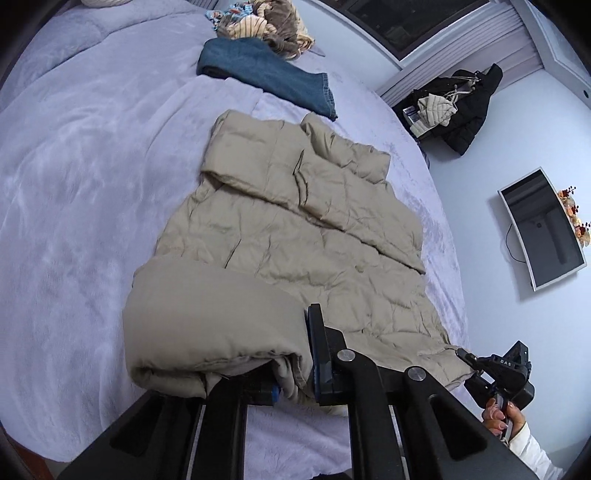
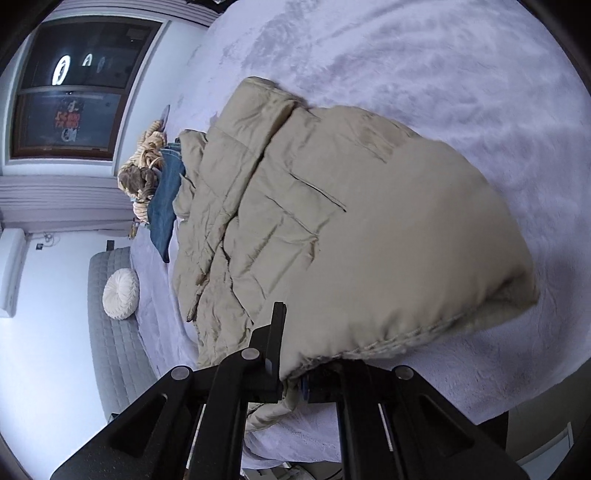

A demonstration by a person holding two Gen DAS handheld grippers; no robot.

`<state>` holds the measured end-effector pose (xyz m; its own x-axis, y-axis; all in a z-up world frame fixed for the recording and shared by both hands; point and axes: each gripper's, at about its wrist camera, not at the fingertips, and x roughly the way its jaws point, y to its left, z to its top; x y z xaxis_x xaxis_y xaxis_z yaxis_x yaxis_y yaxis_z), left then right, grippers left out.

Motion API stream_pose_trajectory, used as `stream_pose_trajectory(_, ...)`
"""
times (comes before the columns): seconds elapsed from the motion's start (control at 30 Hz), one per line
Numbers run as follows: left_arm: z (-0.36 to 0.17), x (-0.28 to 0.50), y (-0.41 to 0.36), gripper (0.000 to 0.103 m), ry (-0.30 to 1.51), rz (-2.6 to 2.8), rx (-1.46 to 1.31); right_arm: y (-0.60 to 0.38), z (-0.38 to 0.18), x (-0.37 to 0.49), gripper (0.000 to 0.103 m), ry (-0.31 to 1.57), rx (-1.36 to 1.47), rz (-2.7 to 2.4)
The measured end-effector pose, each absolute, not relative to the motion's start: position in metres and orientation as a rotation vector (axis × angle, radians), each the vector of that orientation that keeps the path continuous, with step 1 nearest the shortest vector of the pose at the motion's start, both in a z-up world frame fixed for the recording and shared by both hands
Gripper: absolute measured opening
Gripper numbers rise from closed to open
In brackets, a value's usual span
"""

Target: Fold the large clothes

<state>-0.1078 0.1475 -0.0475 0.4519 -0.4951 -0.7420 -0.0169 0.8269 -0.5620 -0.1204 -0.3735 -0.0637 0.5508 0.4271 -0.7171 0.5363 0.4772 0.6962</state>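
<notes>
A beige quilted puffer coat (image 1: 288,229) lies lengthwise on the lilac bed (image 1: 74,177), sleeves folded in over its body. My left gripper (image 1: 295,373) is shut on the coat's near hem at its left corner and holds that part lifted and curled over. My right gripper (image 2: 295,373) is shut on the coat (image 2: 332,229) at the other hem corner, the fabric ballooning above it. The right gripper also shows in the left wrist view (image 1: 491,373), at the coat's lower right corner, held by a hand.
Folded blue jeans (image 1: 269,77) lie beyond the coat's collar, with a heap of striped and brown clothes (image 1: 266,26) behind them. The bed's edge runs along the right, near a wall monitor (image 1: 543,229) and a dark jacket (image 1: 465,107). A grey headboard with a round cushion (image 2: 120,293) stands left.
</notes>
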Motion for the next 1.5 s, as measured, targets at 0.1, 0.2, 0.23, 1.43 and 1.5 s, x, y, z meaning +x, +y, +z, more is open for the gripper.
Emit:
stream_pose_trajectory(0.1,-0.032,-0.089,0.145,0.013,1.033,-0.305,-0.521,-0.377,-0.05,-0.096,0.007,1.027,1.093,-0.052)
stream_pose_trajectory(0.2,-0.018,-0.065,0.143,0.013,0.998,-0.289,-0.505,-0.38,-0.035,-0.066,0.007,1.017,1.044,-0.019)
stream_pose_trajectory(0.23,-0.014,-0.056,0.14,0.013,0.986,-0.284,-0.497,-0.38,-0.03,-0.055,0.007,1.016,1.027,-0.008)
stream_pose_trajectory(1.43,-0.141,0.244,0.084,0.013,1.098,0.013,-0.3,-0.407,-0.113,0.275,0.011,1.157,0.755,0.061)
stream_pose_trajectory(1.5,-0.132,0.238,0.084,0.014,1.089,-0.002,-0.276,-0.407,-0.106,0.271,0.016,1.151,0.738,0.074)
